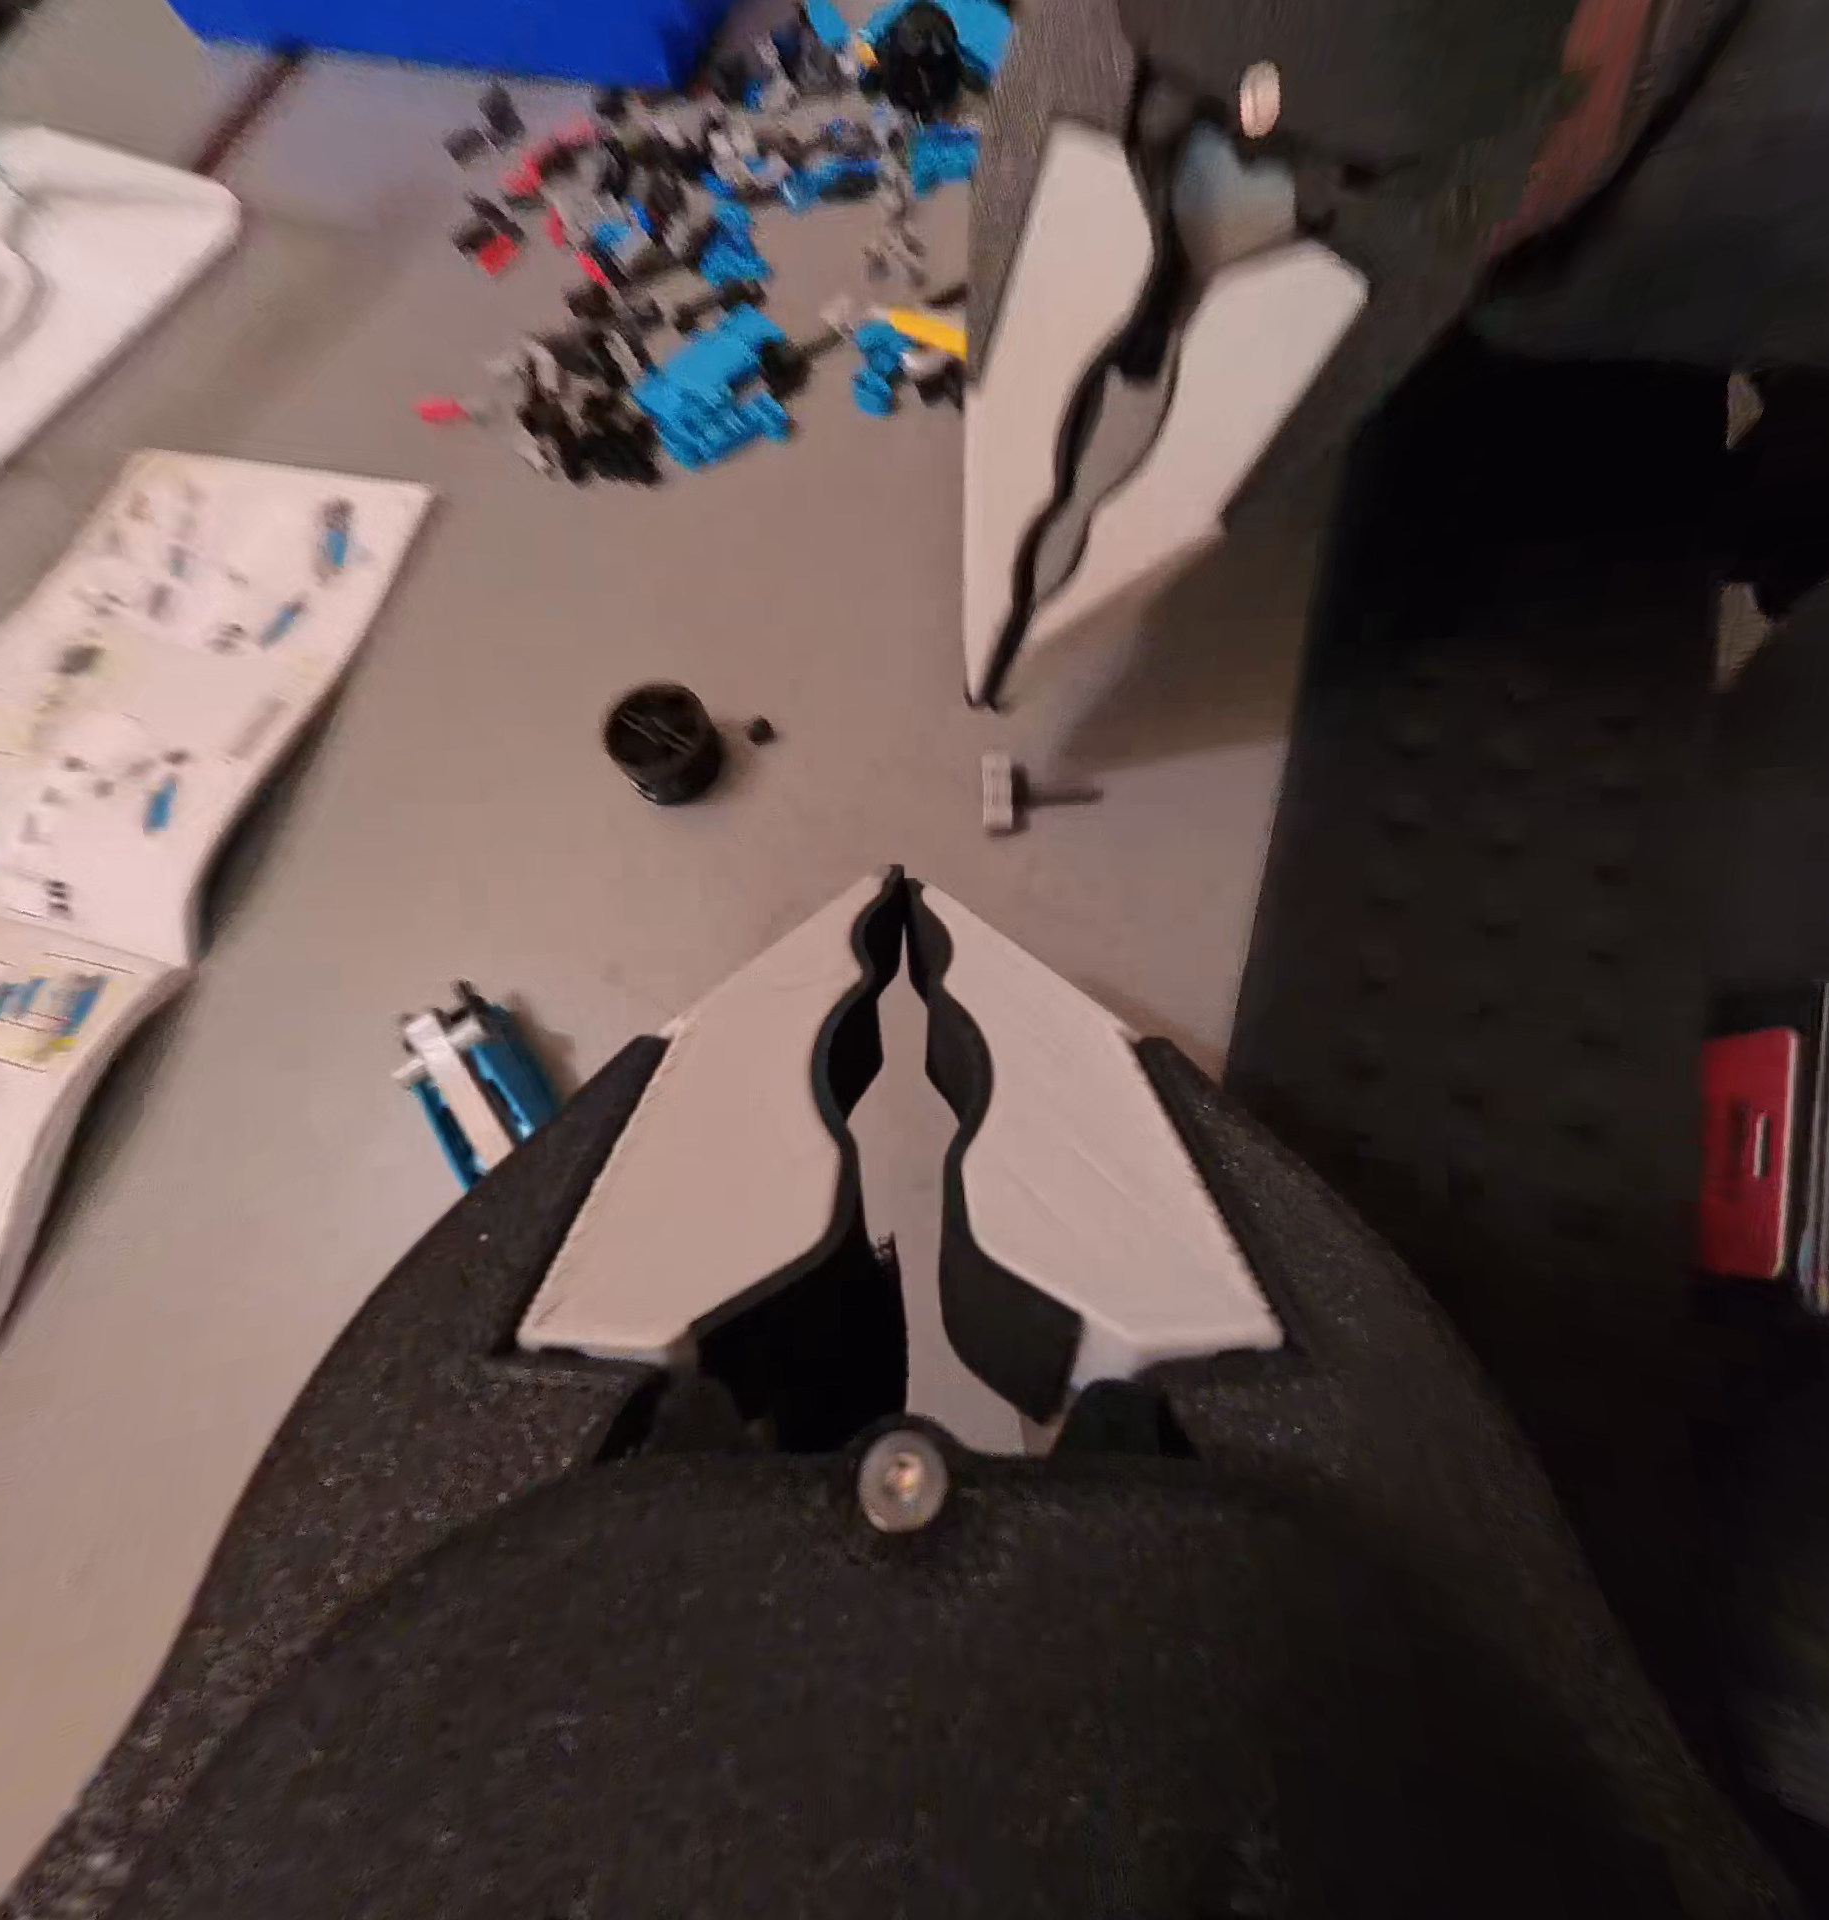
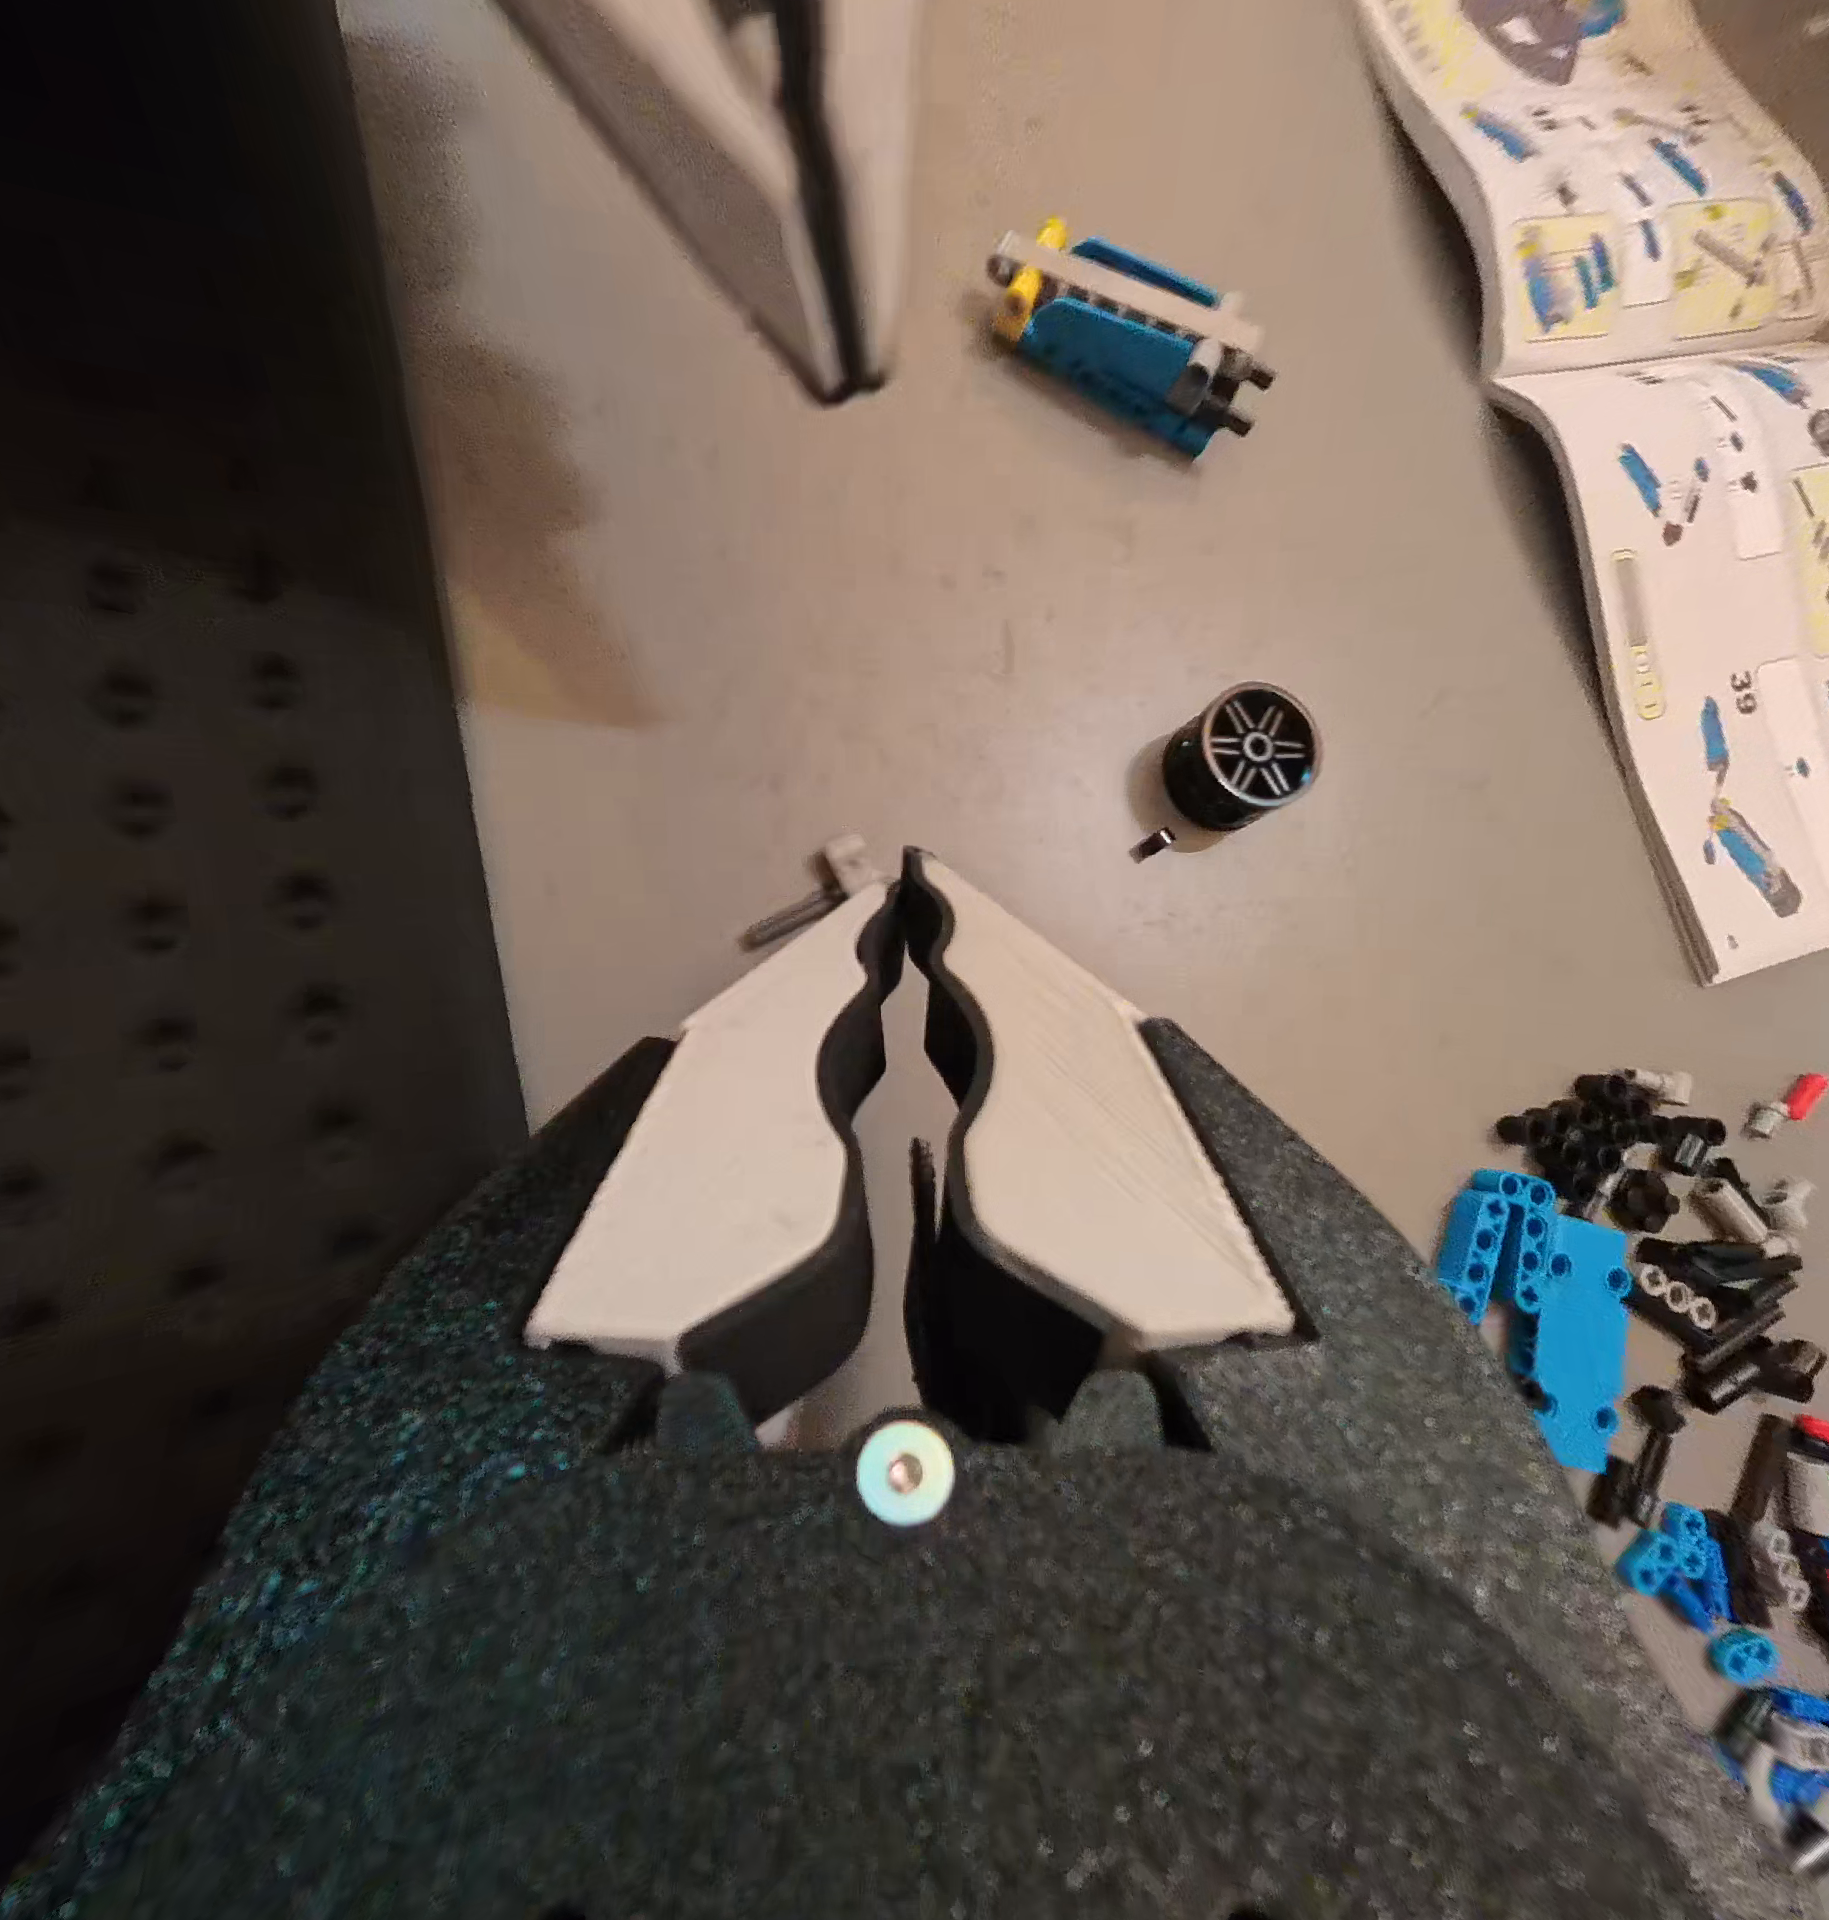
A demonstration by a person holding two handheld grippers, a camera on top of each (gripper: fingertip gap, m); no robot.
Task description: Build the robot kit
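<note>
Grey tabletop (image 1: 474,831) (both hand-held grippers closed)

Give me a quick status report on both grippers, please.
Left gripper shut, empty, above the table. Right gripper shut, empty, tips by grey axle piece. Black wheel lies apart.

One wheel (image 2: 1242,755), one booklet (image 2: 1658,436), two tongs (image 1: 902,883)

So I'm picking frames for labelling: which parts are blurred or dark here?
Left wrist view: motion-blurred throughout, brick pile and booklet smeared, right side dark. Right wrist view: sharper, wheel spokes crisp, left edge shadowed, upper corners blurred.
</note>
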